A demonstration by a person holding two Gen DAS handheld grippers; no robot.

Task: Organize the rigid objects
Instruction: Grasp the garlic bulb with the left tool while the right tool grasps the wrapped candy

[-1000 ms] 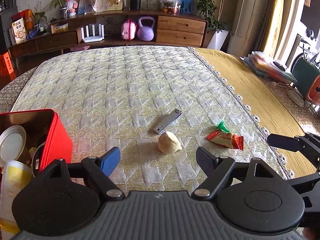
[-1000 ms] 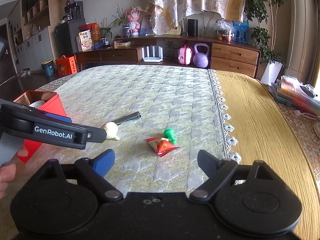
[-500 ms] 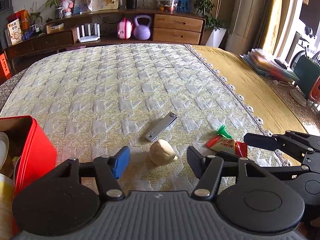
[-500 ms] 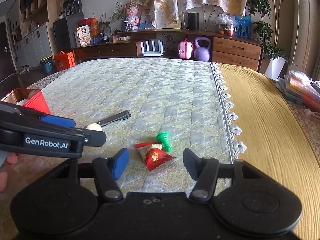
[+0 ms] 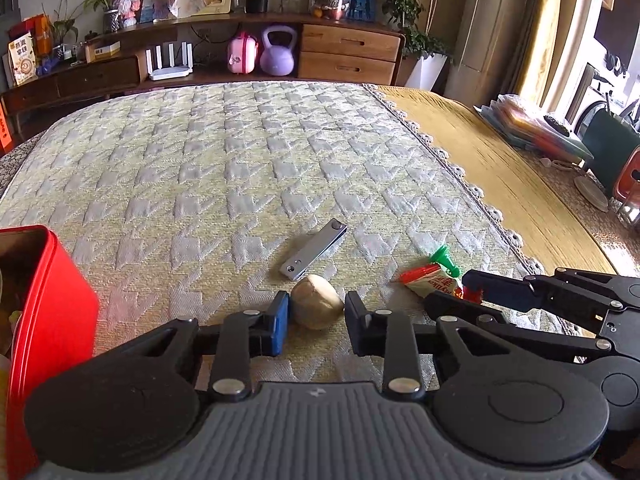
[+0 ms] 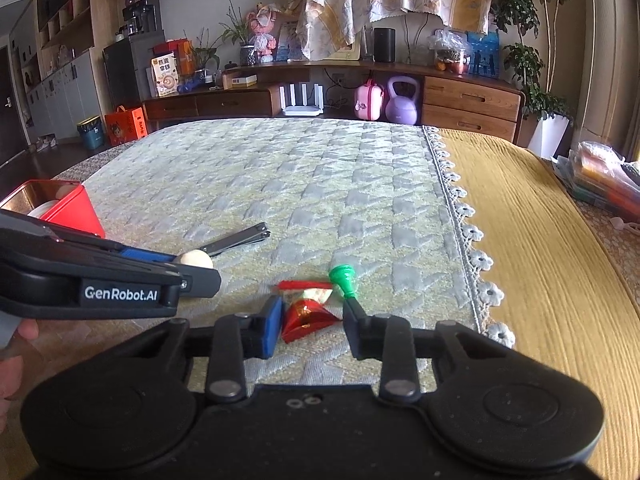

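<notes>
A beige rounded lump (image 5: 316,306) lies on the quilted cloth between the fingers of my left gripper (image 5: 316,320), whose jaws stand close on both its sides. A silver nail clipper (image 5: 313,254) lies just beyond it. A red snack packet (image 6: 306,315) sits between the fingers of my right gripper (image 6: 310,326), jaws close on both sides. A green plastic piece (image 6: 344,279) lies by the packet. The packet (image 5: 432,281) and the right gripper (image 5: 460,292) also show in the left wrist view. The left gripper (image 6: 196,276) shows in the right wrist view.
A red tin box (image 5: 48,320) with items inside stands at the left; it also shows in the right wrist view (image 6: 60,204). The quilted cloth's lace edge (image 6: 468,232) runs along the right, with yellow cloth beyond. A stack of coloured folders (image 5: 532,128) lies far right.
Both grippers moved forward and down onto the cloth and narrowed: the left around the beige lump, the right around the red packet.
</notes>
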